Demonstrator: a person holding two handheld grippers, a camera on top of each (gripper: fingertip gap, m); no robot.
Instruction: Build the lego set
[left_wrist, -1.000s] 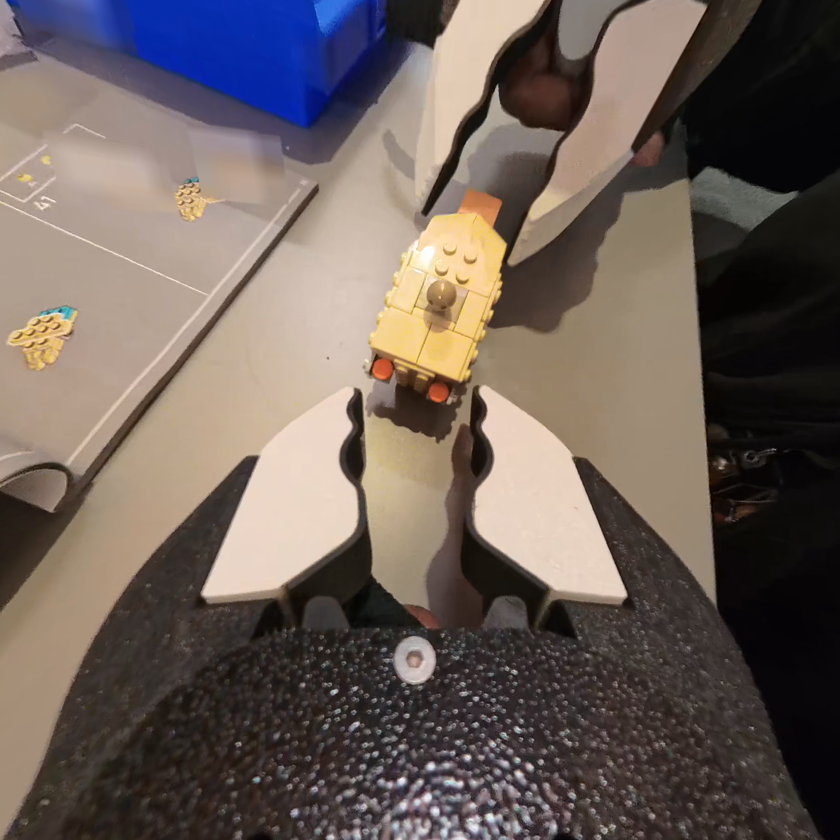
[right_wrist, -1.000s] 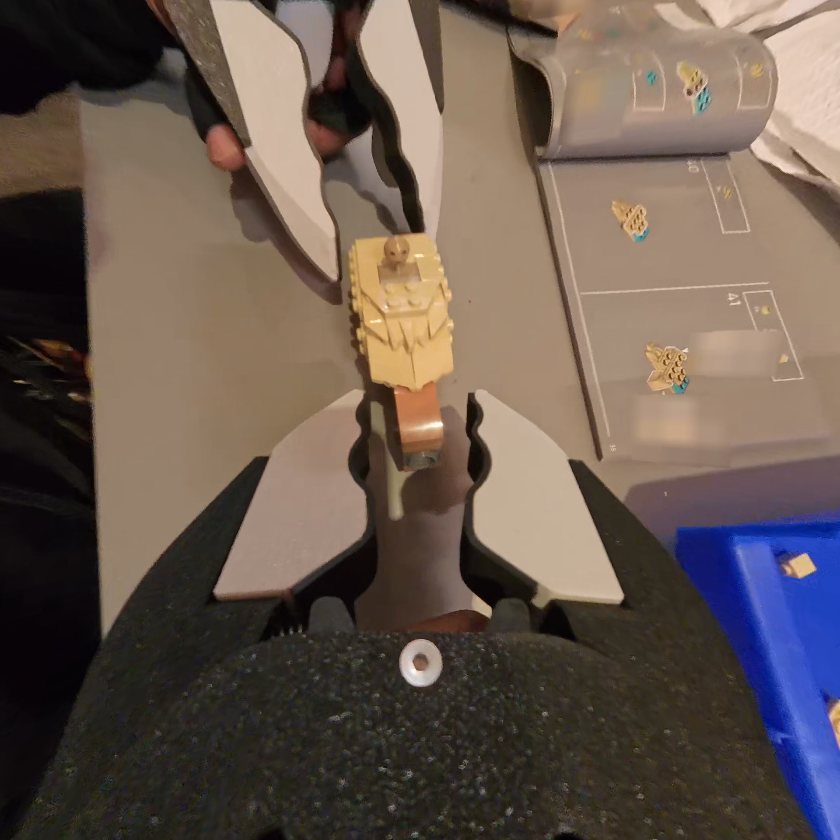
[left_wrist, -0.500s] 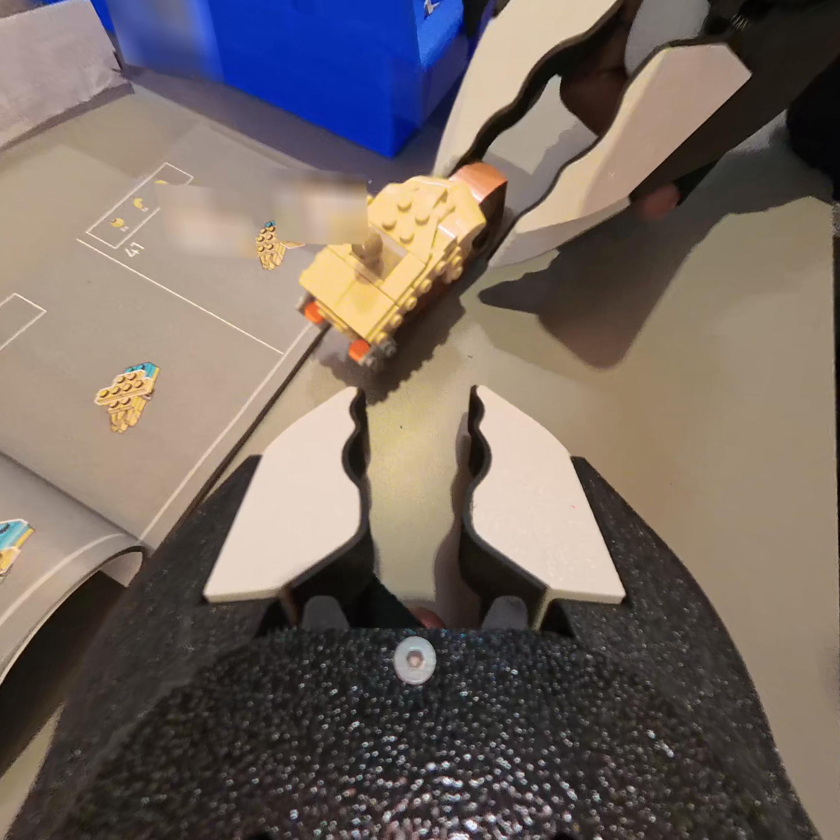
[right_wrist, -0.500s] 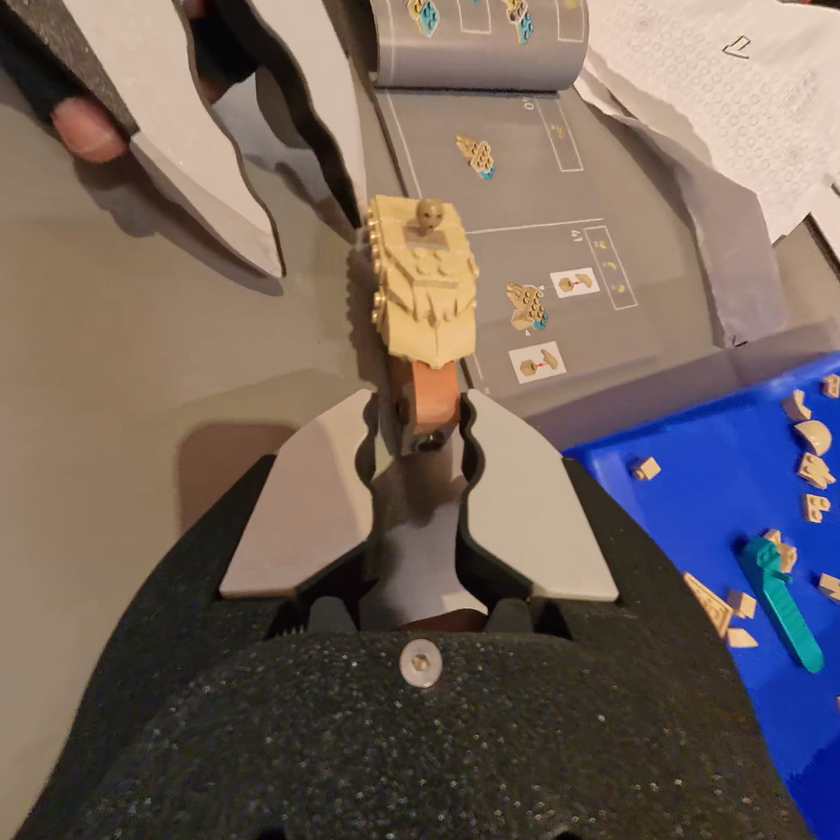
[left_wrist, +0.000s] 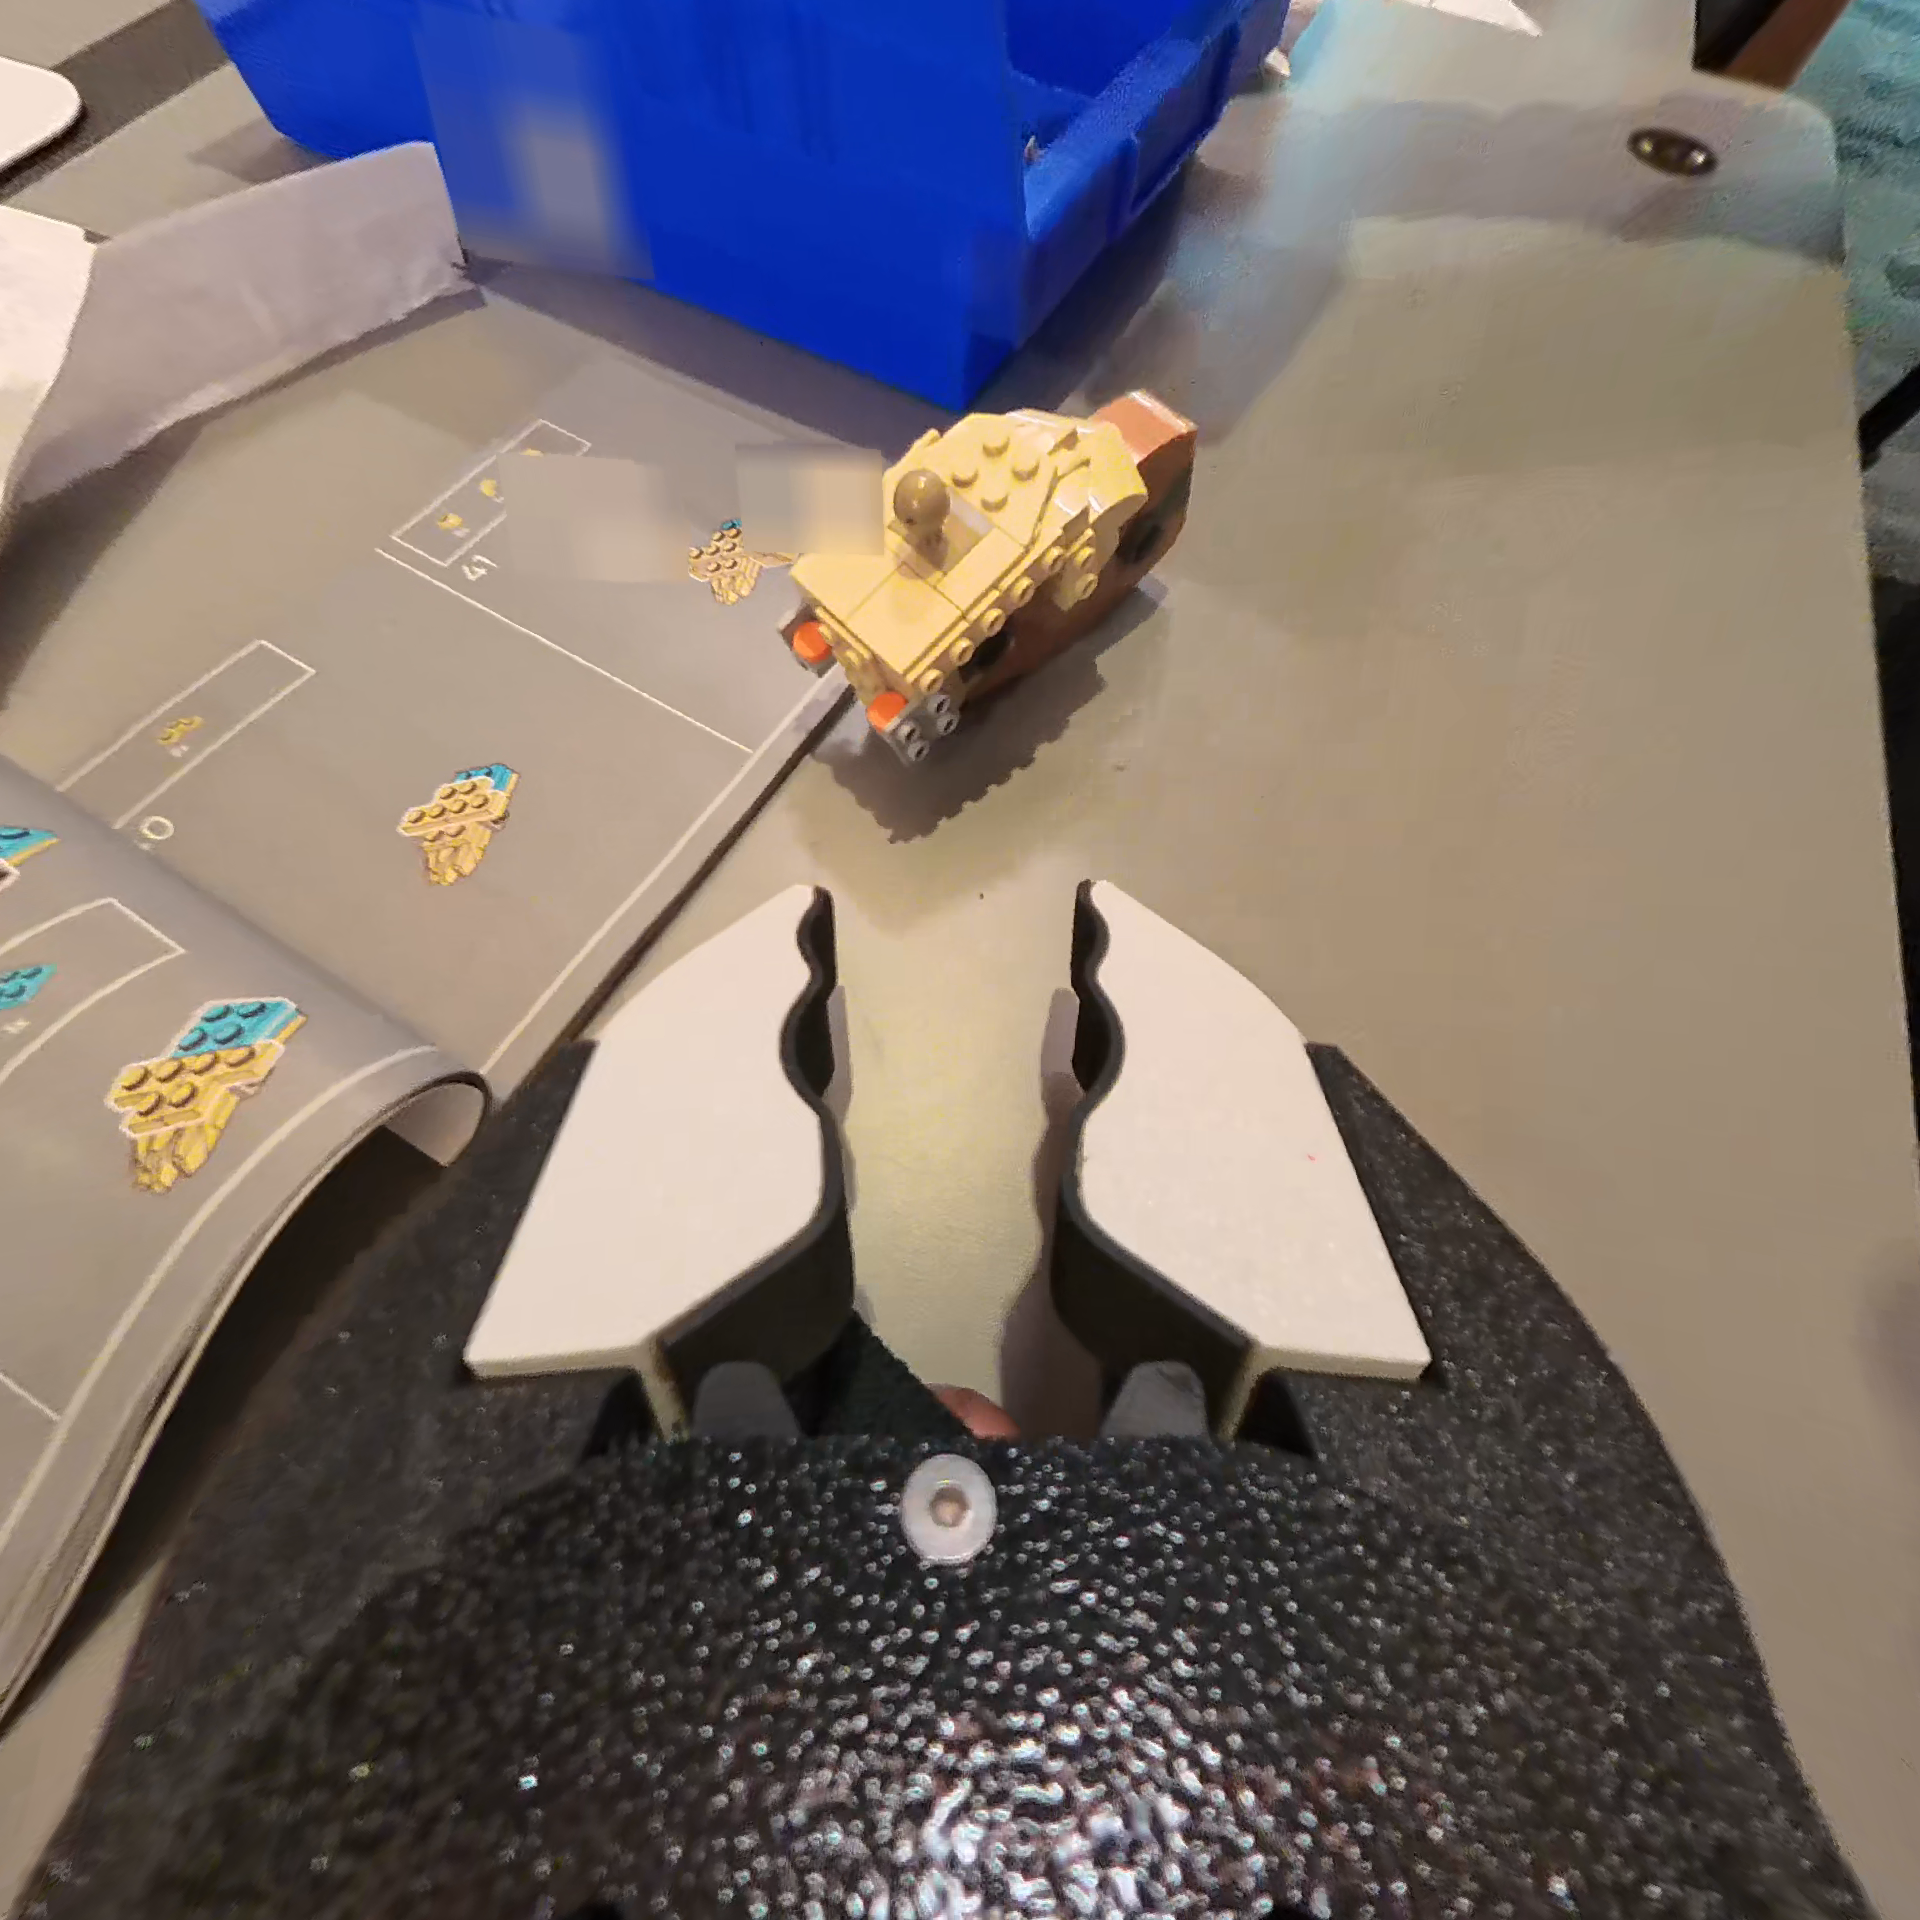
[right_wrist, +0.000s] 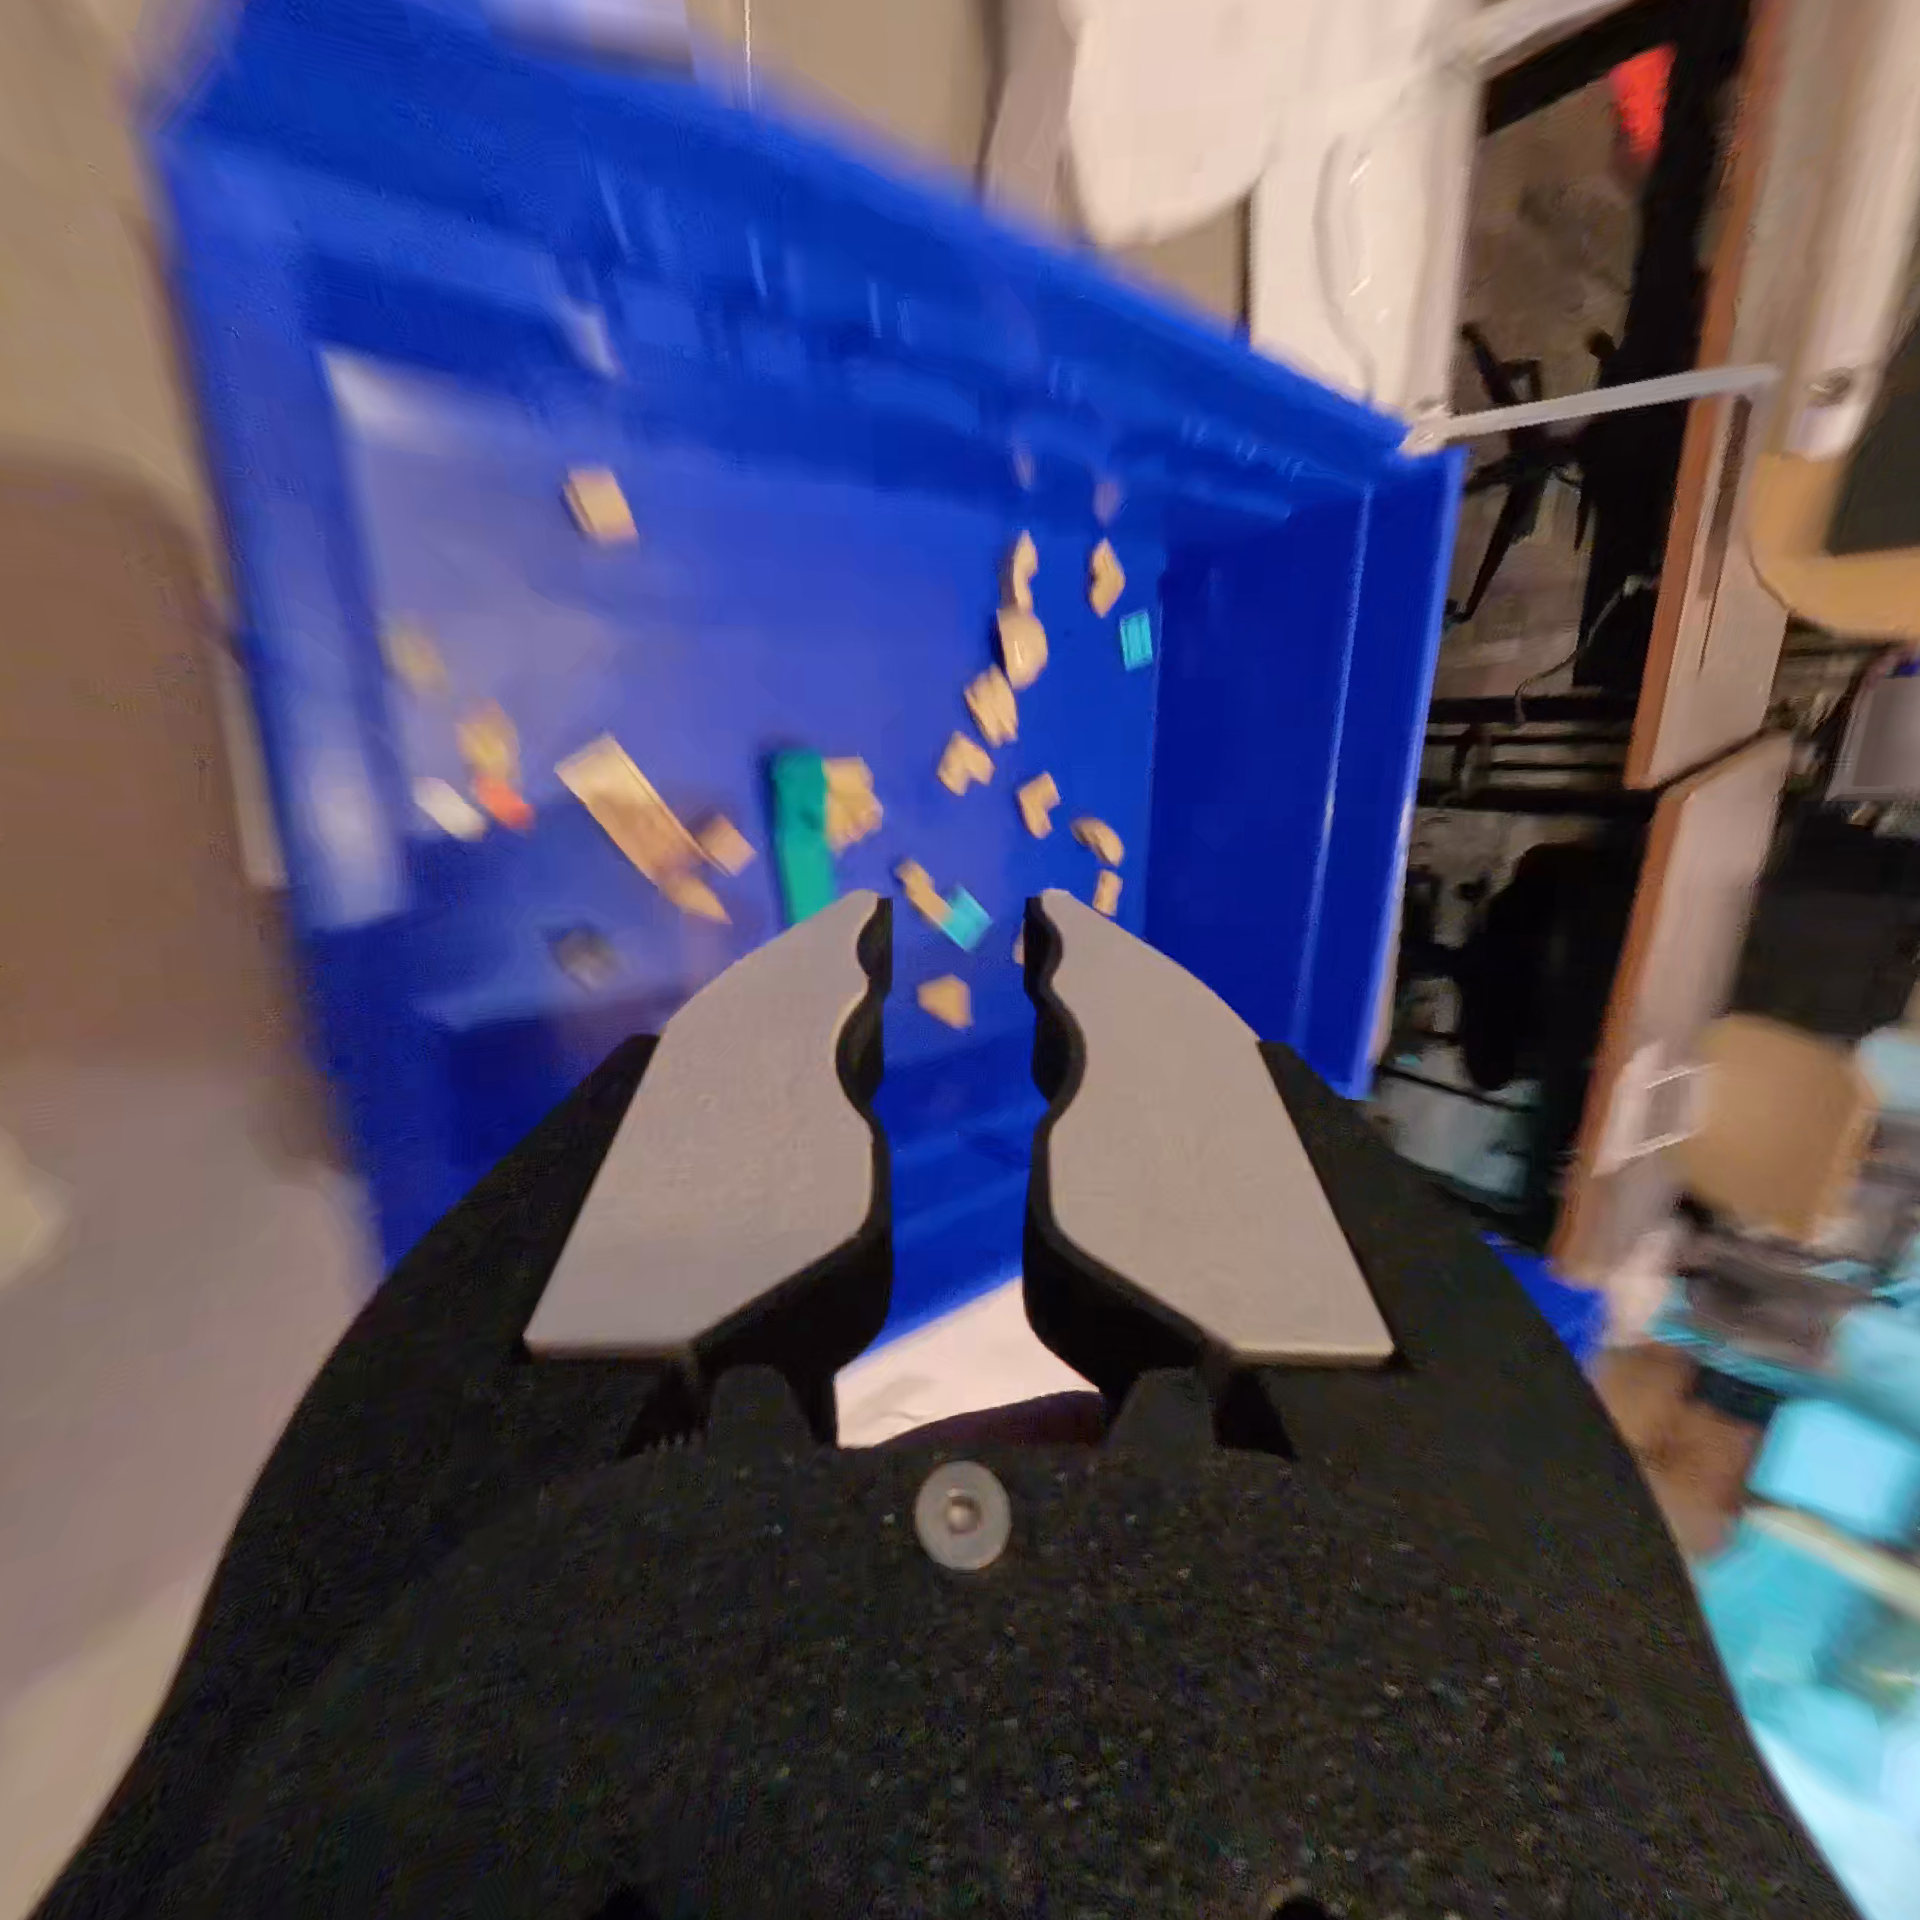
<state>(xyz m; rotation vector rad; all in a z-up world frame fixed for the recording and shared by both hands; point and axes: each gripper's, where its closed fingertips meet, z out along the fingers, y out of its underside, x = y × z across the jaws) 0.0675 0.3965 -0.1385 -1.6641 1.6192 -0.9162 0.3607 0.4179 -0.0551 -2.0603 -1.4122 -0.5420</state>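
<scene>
Lego model (left_wrist: 992, 577): the tan half-built piece with a brown end sits by itself on the grey surface (left_wrist: 1455, 831). Its near corner touches the edge of the open instruction booklet (left_wrist: 416, 675), and it lies just in front of the blue bin (left_wrist: 831, 187). My guess is it is parked there so the pictured steps are right beside it for checking.

Left claw (left_wrist: 951, 914): the 2 fingers stand apart with nothing between them, only bare surface showing in the gap. It hangs near the model without touching it, pointed roughly its way, probably ready to steady it once a new part arrives.

Right claw (right_wrist: 958, 914): a narrow gap shows between the fingers, and nothing is gripped. It points down into the bin, whose floor is strewn with loose bricks (right_wrist: 997, 707), mostly tan, with a few teal and 1 orange. The view is badly smeared, so I cannot tell which brick it is aiming for.

Step in hand: looks like fetching the next part, with 1 claw minding the model and the other hunting.

Risk: the loose bricks are small and lie close together, so a nip could catch 2 or flick 1 aside.
</scene>
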